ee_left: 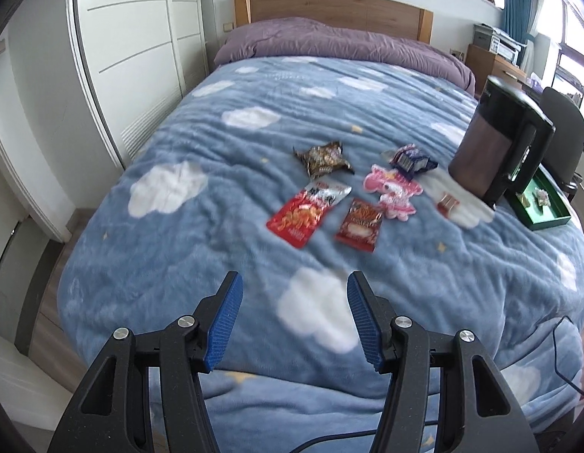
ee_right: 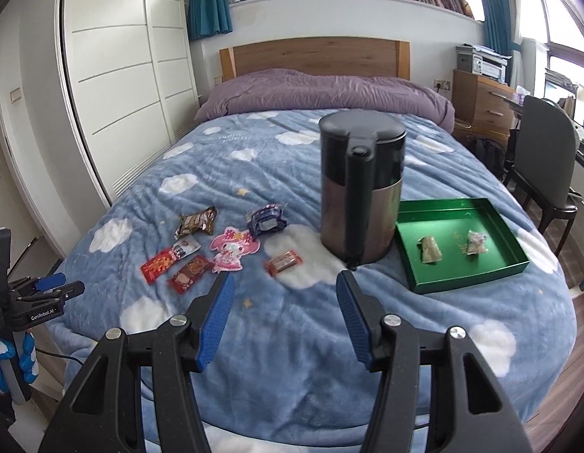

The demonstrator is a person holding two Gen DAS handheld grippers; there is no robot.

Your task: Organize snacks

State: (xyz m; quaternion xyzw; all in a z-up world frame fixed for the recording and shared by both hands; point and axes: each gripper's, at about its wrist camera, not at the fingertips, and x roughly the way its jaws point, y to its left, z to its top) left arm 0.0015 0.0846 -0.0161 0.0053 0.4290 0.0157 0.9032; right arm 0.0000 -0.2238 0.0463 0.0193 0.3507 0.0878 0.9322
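Several snack packets lie on the blue cloud blanket: a brown one (ee_left: 324, 158) (ee_right: 197, 221), a red-and-white one (ee_left: 307, 211) (ee_right: 169, 258), a red one (ee_left: 359, 226) (ee_right: 190, 273), a pink character one (ee_left: 393, 190) (ee_right: 233, 249), a purple one (ee_left: 412, 160) (ee_right: 267, 221) and a small red one (ee_left: 448, 202) (ee_right: 283, 262). A green tray (ee_right: 469, 281) (ee_left: 548, 222) at the right holds two wrapped snacks (ee_right: 429, 249). My left gripper (ee_left: 295, 283) hovers open and empty, short of the red packets. My right gripper (ee_right: 285, 279) is open and empty, near the small red packet.
A black and steel kettle (ee_right: 361, 188) (ee_left: 495, 147) stands between the packets and the tray. A purple quilt (ee_right: 325, 90) lies by the wooden headboard. White wardrobe doors (ee_right: 114, 87) line the left; a dark chair (ee_right: 544, 166) stands right. A black cable (ee_left: 560, 355) hangs over the bed's edge.
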